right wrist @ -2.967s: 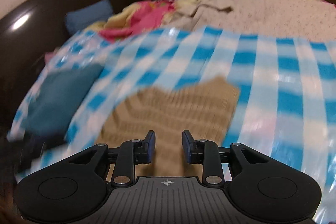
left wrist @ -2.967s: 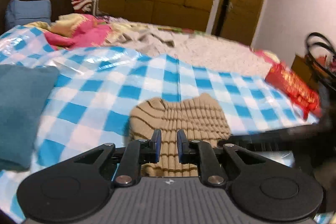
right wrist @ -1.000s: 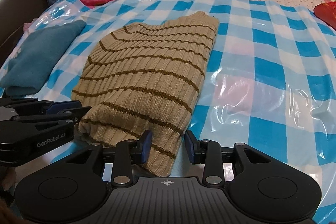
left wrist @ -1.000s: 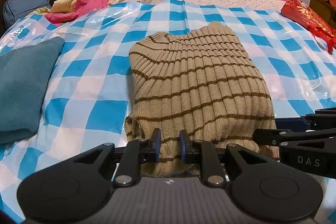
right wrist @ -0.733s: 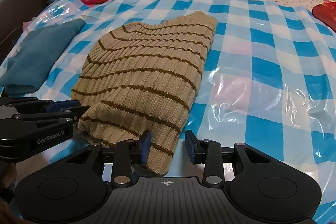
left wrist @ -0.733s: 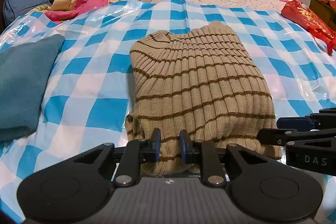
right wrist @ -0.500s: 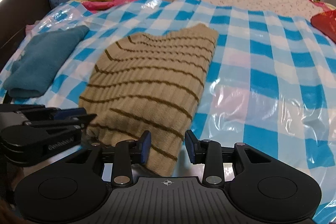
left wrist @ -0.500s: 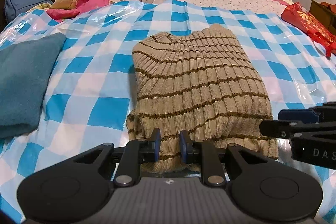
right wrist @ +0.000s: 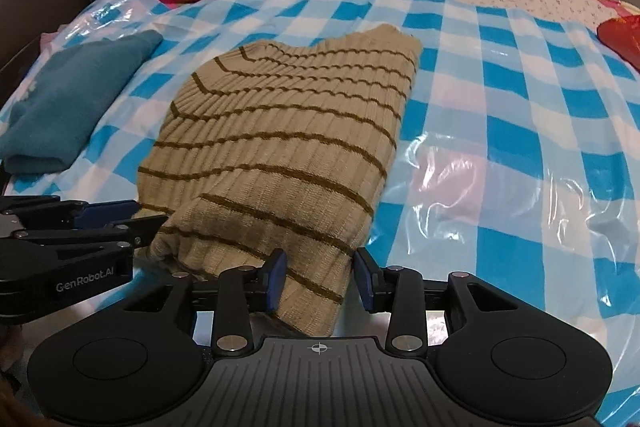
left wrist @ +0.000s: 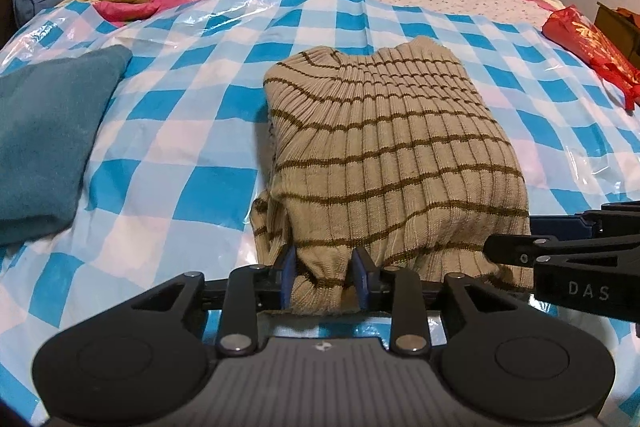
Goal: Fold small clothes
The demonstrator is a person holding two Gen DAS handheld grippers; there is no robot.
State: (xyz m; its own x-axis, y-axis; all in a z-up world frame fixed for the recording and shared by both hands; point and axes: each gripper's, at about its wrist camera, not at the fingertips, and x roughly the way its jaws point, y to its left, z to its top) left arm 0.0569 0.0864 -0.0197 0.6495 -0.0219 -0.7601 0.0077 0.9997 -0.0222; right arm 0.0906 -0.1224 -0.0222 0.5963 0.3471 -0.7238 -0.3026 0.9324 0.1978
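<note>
Folded striped sweater (left wrist: pixel 384 163) lying mid-bed on blue-check plastic sheet (left wrist: pixel 200 195), near hem at both grippers. L gripper (left wrist: pixel 323 281): jaws opening, hem bunched between pads, left pad touching fabric; can't tell if right pad still presses. R gripper (right wrist: pixel 316 281): jaws opening too, hem corner between pads, left pad touching, right pad clear w/ a gap. L view only: red bag (left wrist: pixel 592 43) whole at far right, door behind. R view only: glare patch on sheet right of sweater. Both: teal cloth (right wrist: pixel 76 99) left of sweater, apart from it.
</note>
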